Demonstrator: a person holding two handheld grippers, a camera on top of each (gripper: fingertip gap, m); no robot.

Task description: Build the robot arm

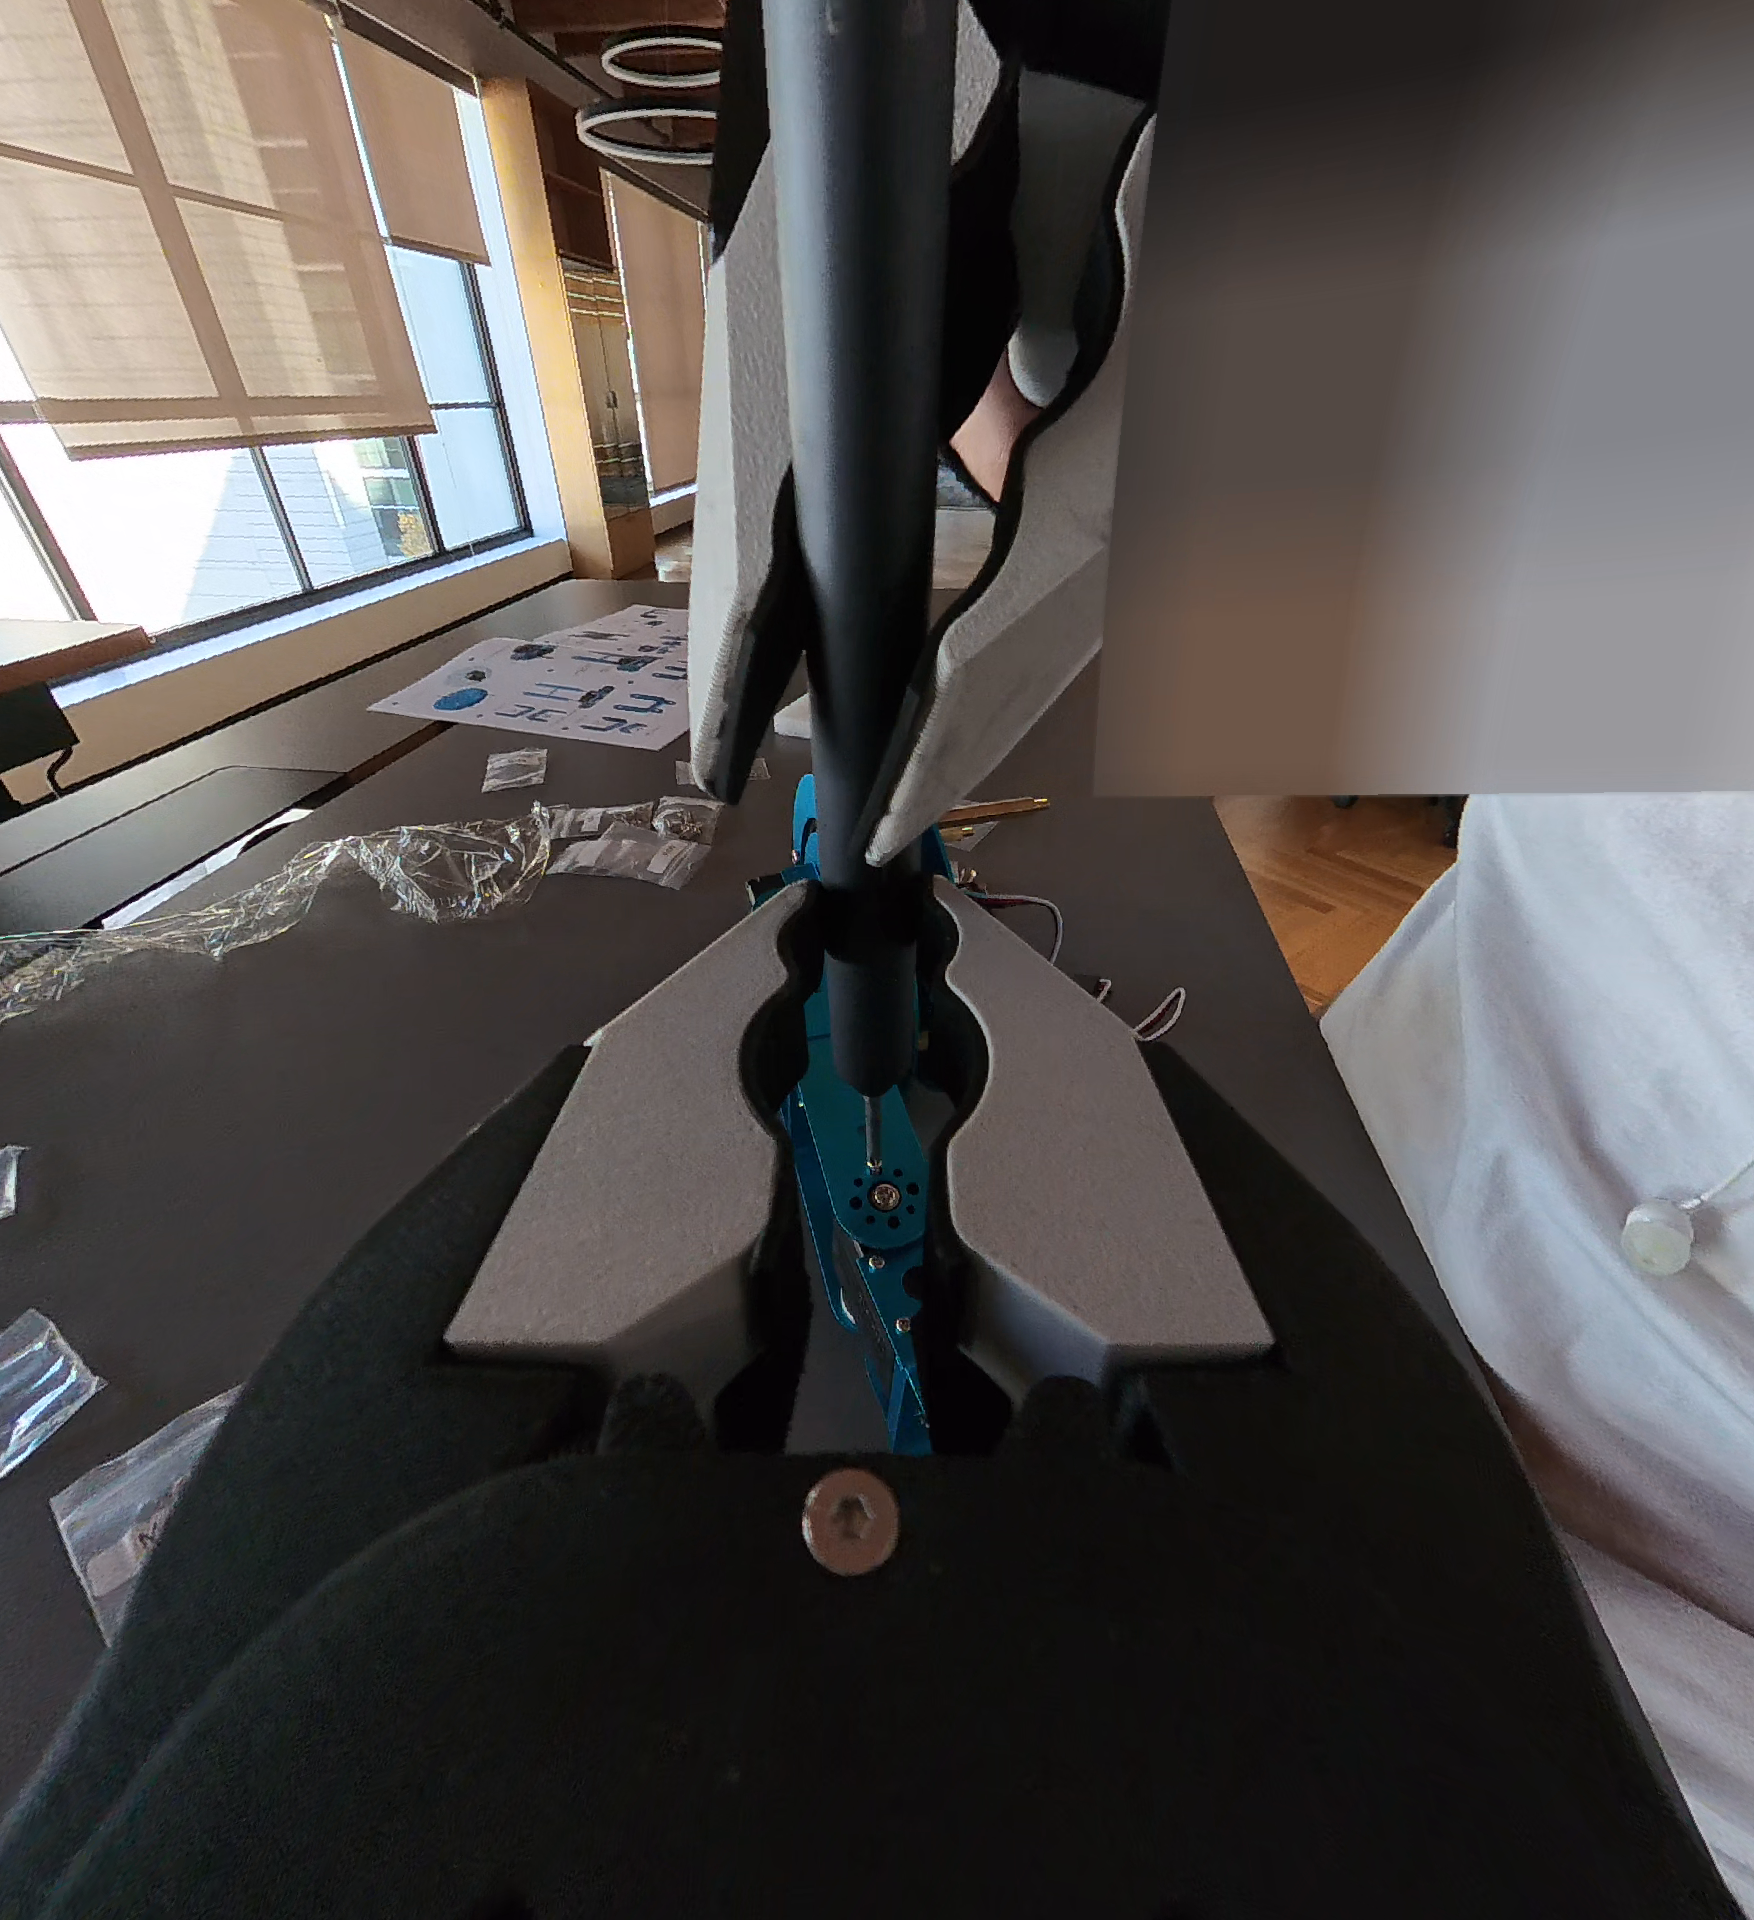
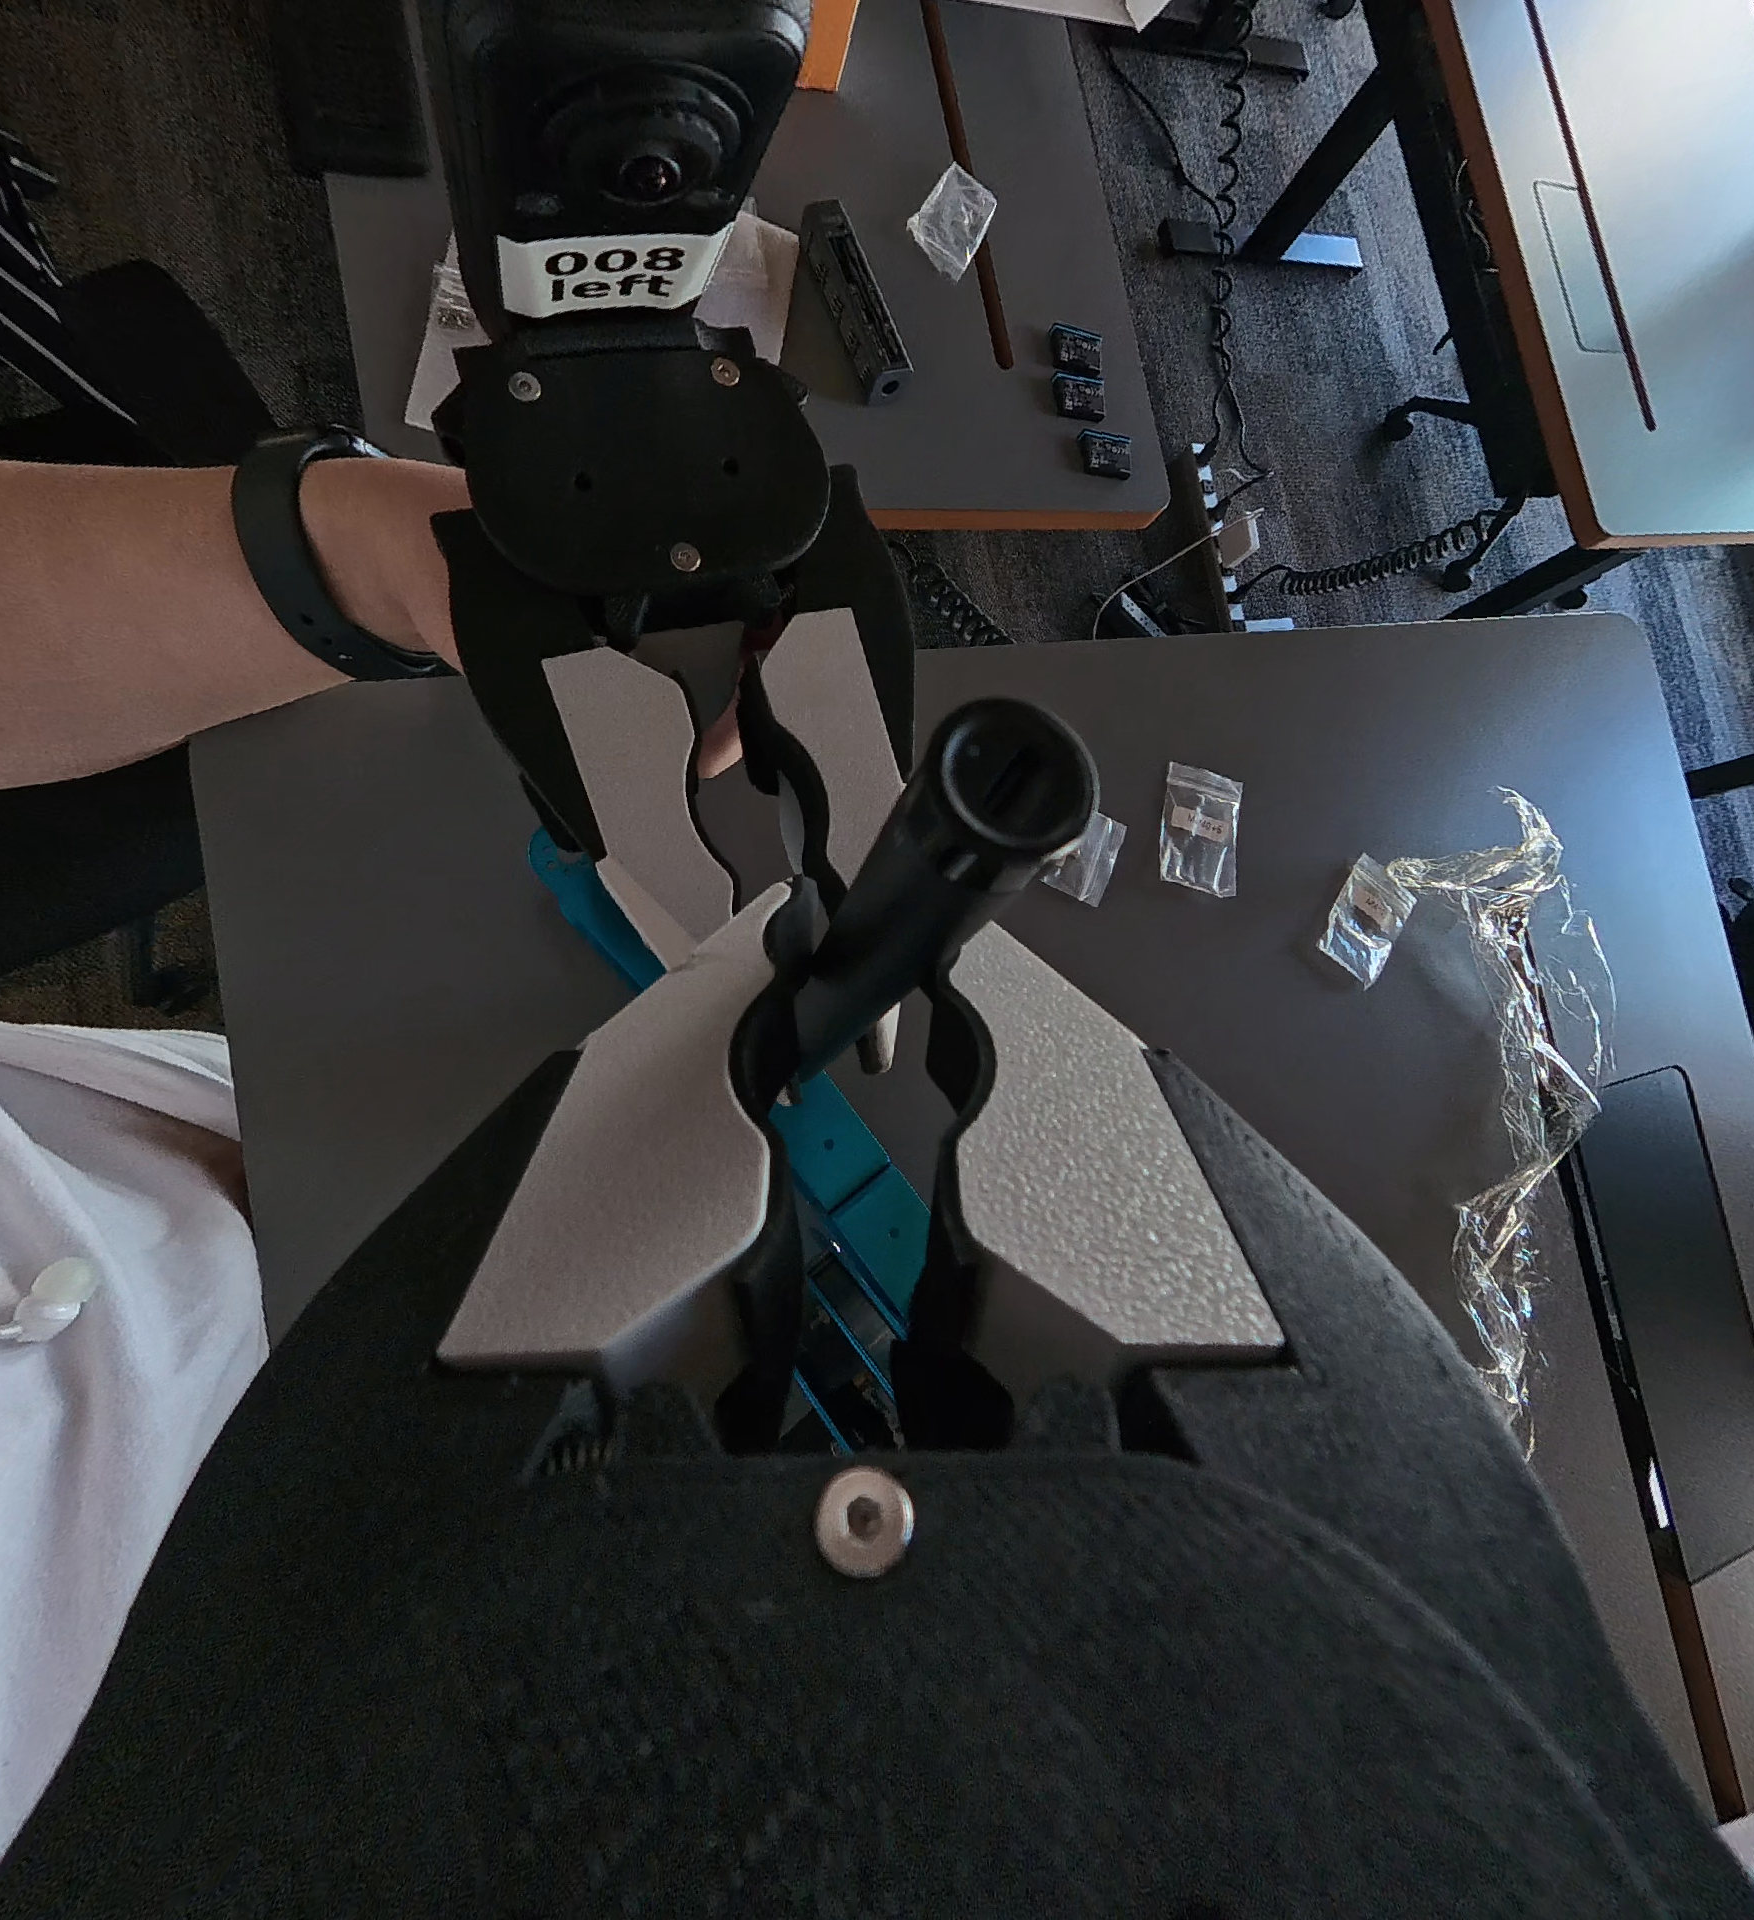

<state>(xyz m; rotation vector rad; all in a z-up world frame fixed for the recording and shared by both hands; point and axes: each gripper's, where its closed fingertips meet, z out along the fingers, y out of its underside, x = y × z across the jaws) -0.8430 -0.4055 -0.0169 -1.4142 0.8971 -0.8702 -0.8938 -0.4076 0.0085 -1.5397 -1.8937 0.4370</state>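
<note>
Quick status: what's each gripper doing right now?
Left gripper: shut on the blue bracket.
Right gripper: shut on the black screwdriver.

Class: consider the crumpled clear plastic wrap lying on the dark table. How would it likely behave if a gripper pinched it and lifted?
The crumpled clear plastic wrap is thin and creased, so it would probably hang limp, not hold its shape. It looks very light and might drift or cling. Its glossy film may slip between smooth fingers.

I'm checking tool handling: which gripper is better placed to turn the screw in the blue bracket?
Right gripper, likely: it clamps the long black screwdriver, whose tip sits at the silver screw. Left gripper grips the blue metal bracket.
</note>
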